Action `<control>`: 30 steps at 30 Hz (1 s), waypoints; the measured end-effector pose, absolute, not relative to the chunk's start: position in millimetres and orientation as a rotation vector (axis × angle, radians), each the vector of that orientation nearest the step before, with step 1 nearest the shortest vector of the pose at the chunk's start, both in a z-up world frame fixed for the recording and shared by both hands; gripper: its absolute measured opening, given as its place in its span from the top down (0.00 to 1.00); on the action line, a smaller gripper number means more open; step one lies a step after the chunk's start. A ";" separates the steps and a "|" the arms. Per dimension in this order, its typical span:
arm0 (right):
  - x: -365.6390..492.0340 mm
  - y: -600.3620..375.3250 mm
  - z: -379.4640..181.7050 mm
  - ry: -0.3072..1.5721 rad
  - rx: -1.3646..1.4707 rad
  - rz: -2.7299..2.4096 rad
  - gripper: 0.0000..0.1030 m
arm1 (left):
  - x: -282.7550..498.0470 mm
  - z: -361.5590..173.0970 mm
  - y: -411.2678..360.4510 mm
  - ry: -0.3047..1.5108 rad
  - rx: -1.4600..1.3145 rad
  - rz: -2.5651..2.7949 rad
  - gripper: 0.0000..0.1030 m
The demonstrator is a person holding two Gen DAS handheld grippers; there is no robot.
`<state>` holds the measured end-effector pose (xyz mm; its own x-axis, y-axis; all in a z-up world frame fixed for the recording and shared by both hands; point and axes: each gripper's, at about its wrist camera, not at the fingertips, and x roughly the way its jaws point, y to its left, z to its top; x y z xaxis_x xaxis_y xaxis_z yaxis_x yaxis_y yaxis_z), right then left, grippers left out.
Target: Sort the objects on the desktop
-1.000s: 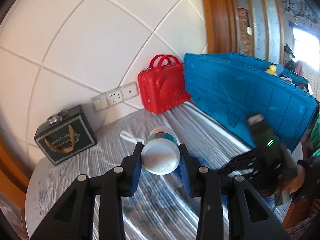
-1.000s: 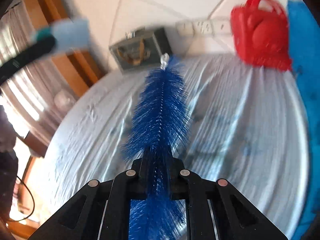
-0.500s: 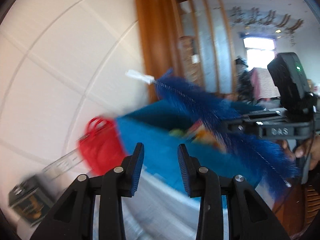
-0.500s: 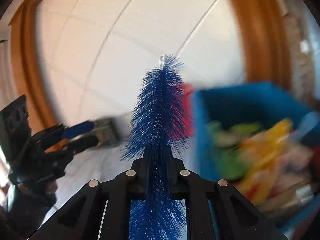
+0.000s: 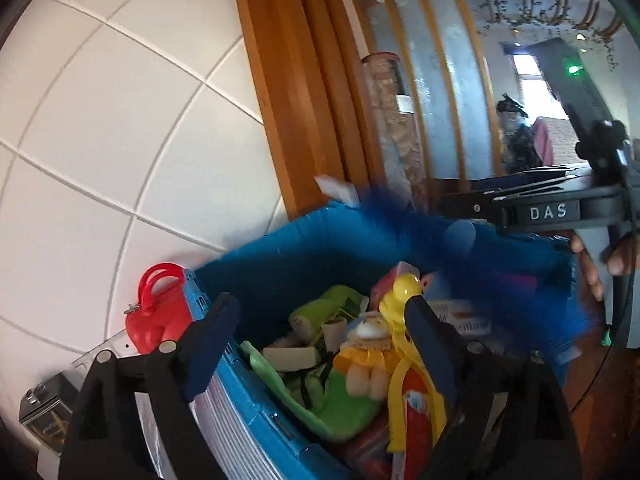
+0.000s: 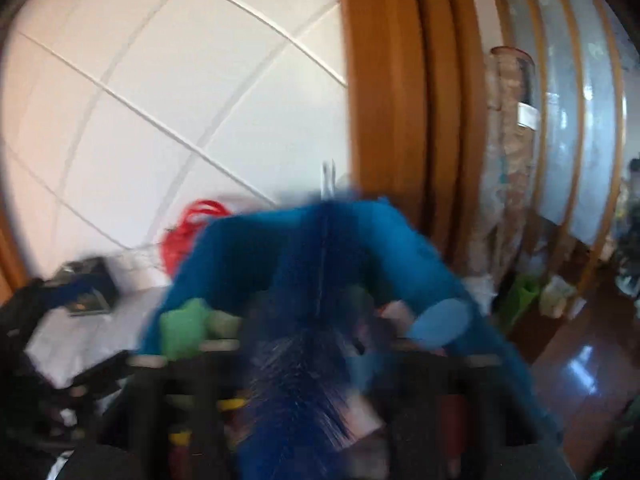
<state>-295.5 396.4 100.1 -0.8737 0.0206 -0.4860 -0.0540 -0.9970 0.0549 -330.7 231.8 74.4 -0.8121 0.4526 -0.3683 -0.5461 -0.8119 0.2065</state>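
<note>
Blue brush drops over crowded crate rim.

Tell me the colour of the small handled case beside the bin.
Red case, clearest in the left wrist view.

Glossy white tiles on the wall, smooth, with thin pale grout lines. The door frame is varnished wood with a warm sheen. The blue crate is matt moulded plastic, and the red case beside it shiny plastic. A bristly blue brush (blurred). A soft cloth doll in felt-like yellow. The floor is polished and mirror-bright.
</note>
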 end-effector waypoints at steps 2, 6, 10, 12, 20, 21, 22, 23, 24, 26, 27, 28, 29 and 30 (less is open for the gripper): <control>-293.0 412.6 102.4 0.177 -0.742 3.033 0.23 | -327.9 73.6 235.6 0.398 -0.425 2.575 0.17; -264.1 427.3 108.8 0.311 -0.611 3.079 0.17 | -324.5 71.2 225.3 0.333 -0.456 2.649 0.17; -229.6 421.0 116.2 0.350 -0.491 3.107 0.04 | -303.8 69.9 213.2 0.314 -0.446 2.724 0.17; -210.0 403.1 118.6 0.295 -0.452 3.092 0.00 | -292.5 68.7 208.8 0.306 -0.440 2.749 0.17; -155.7 347.3 104.2 0.238 -0.460 3.035 0.00 | -227.8 68.6 170.8 0.293 -0.411 2.811 0.12; -147.7 340.2 102.9 0.237 -0.466 3.036 0.00 | -218.4 68.9 164.2 0.294 -0.402 2.837 0.11; -141.6 333.4 101.6 0.237 -0.471 3.034 0.00 | -212.2 68.9 160.6 0.295 -0.395 2.853 0.10; -134.1 325.7 100.1 0.242 -0.474 3.031 0.00 | -203.1 69.3 154.5 0.298 -0.384 2.881 0.05; -124.7 317.9 99.4 0.256 -0.471 3.032 0.00 | -191.9 69.9 146.4 0.299 -0.372 2.908 0.00; -106.4 304.4 96.5 0.282 -0.469 3.030 0.00 | -173.8 71.6 133.5 0.286 -0.352 2.923 0.00; -97.3 297.3 94.5 0.291 -0.480 3.025 0.00 | -165.4 71.3 127.7 0.269 -0.359 2.914 0.00; -88.8 290.7 92.1 0.298 -0.495 3.020 0.00 | -158.4 70.1 122.8 0.250 -0.372 2.899 0.00; -81.3 285.6 89.8 0.301 -0.508 3.016 0.00 | -153.8 69.1 119.6 0.240 -0.388 2.887 0.00; -73.9 279.6 87.2 0.298 -0.525 3.008 0.00 | -150.9 67.1 117.6 0.233 -0.405 2.877 0.00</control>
<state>-73.9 279.6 87.2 -0.9389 0.0388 -0.3419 -0.1051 -0.9785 0.1777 -150.9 117.6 67.1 -0.9364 0.2000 -0.2885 -0.2439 -0.9618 0.1248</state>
